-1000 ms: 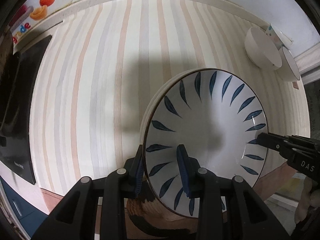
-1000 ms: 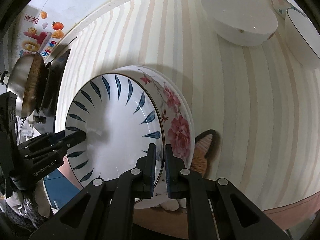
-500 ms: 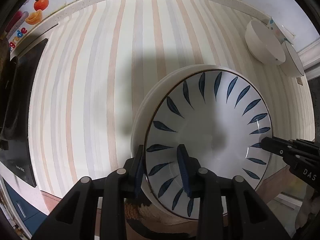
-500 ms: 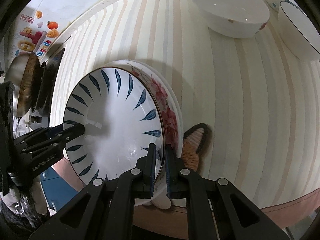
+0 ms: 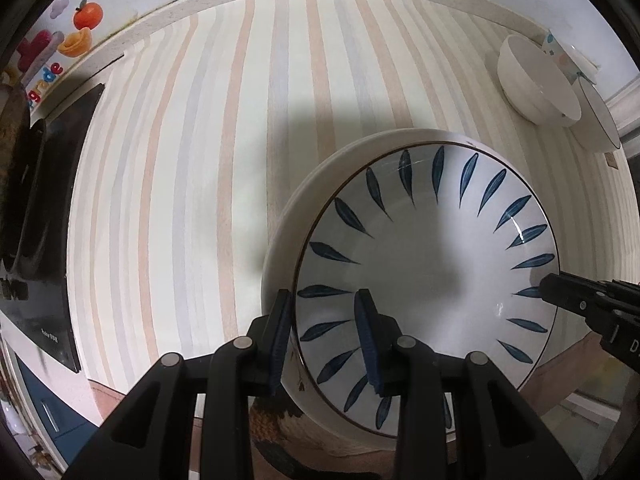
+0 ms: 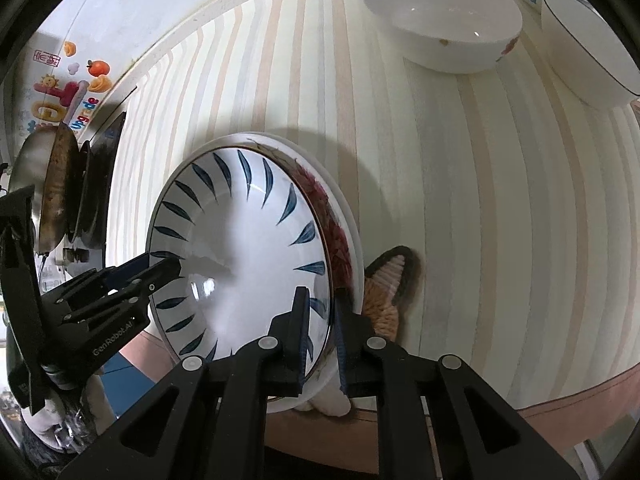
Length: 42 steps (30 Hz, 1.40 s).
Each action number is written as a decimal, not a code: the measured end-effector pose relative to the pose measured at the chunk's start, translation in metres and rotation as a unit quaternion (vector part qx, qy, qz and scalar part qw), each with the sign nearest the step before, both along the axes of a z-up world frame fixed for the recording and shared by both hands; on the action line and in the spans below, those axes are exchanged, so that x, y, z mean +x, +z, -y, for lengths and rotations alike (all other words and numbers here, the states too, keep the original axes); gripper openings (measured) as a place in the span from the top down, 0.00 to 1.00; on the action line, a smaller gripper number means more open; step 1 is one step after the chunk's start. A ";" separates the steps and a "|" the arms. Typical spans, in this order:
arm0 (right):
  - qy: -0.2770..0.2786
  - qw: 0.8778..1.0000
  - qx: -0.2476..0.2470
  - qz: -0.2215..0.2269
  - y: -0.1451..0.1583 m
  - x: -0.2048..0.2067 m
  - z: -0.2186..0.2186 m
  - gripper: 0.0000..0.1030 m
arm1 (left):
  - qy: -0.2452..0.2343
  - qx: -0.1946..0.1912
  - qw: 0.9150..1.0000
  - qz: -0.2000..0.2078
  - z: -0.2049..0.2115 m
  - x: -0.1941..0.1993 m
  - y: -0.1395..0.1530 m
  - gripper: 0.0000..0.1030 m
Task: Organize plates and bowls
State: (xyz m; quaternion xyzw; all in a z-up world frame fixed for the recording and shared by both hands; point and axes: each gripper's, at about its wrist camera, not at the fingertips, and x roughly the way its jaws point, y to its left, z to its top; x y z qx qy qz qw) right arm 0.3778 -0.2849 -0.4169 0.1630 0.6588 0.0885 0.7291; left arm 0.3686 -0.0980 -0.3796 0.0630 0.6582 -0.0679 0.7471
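I've got the leaf plate seated on the floral plate — left tongs clamped on its rim, right tongs opening around it — next, left lets go and both lift clear.

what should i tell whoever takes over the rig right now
Left gripper: fingers clamped on the blue-leaf plate at its rim.
Right gripper: fingers opening, with the plate's opposite rim between them.
The blue-leaf plate looks seated on the floral plate.
The white bowl and the dark-rimmed bowl sit side by side, unstacked, at the far corner.
Done: plates stacked.
Left: let go with both grippers, then probably nest the bowls.
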 end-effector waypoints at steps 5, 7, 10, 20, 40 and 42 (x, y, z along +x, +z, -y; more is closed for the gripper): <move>0.008 1.000 -0.016 0.005 0.006 0.001 0.000 0.85 | 0.013 0.000 1.000 -0.001 -0.002 -0.005 0.000 0.71; 0.011 1.000 -0.025 0.013 0.011 0.003 -0.001 0.85 | 0.019 0.000 1.000 -0.002 -0.002 -0.004 0.004 0.71; 0.015 0.998 -0.052 0.032 0.023 0.007 -0.002 0.85 | 0.027 0.000 1.000 0.000 -0.004 -0.006 0.007 0.71; 0.047 0.996 -0.072 0.036 0.033 -0.006 -0.014 0.75 | 0.038 -0.001 0.998 0.046 -0.010 -0.033 0.049 0.71; -0.001 0.977 -0.096 0.189 0.201 -0.144 -0.046 0.17 | -0.001 -0.044 0.983 0.177 -0.031 -0.147 0.201 0.29; -0.007 0.975 -0.102 0.198 0.212 -0.154 -0.049 0.14 | 0.002 -0.047 0.983 0.179 -0.034 -0.156 0.207 0.24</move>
